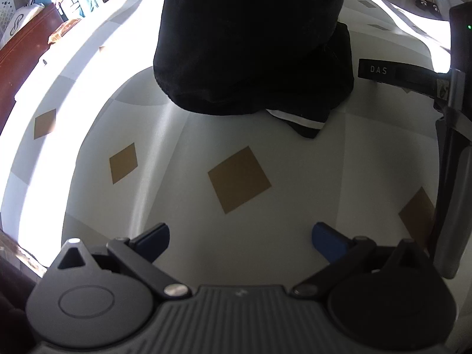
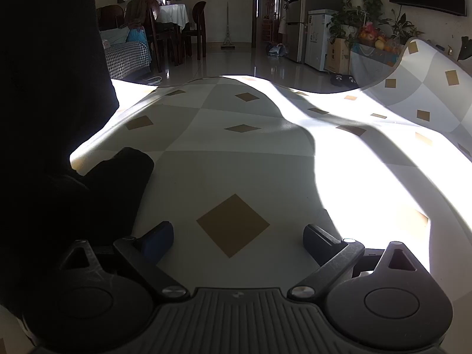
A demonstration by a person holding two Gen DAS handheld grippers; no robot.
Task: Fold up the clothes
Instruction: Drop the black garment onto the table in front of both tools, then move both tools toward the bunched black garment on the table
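While one black garment [image 1: 253,44] lies bunched — two hand-held grippers gape.

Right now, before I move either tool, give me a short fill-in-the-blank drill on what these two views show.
1. The left tool has its jaws ____ with nothing between them.
2. The folded garment is ____ in colour.
3. The mat is printed with tan ____ shapes.
4. In its own view, the right tool has the garment on its ____ side.

Missing words: open; black; diamond; left
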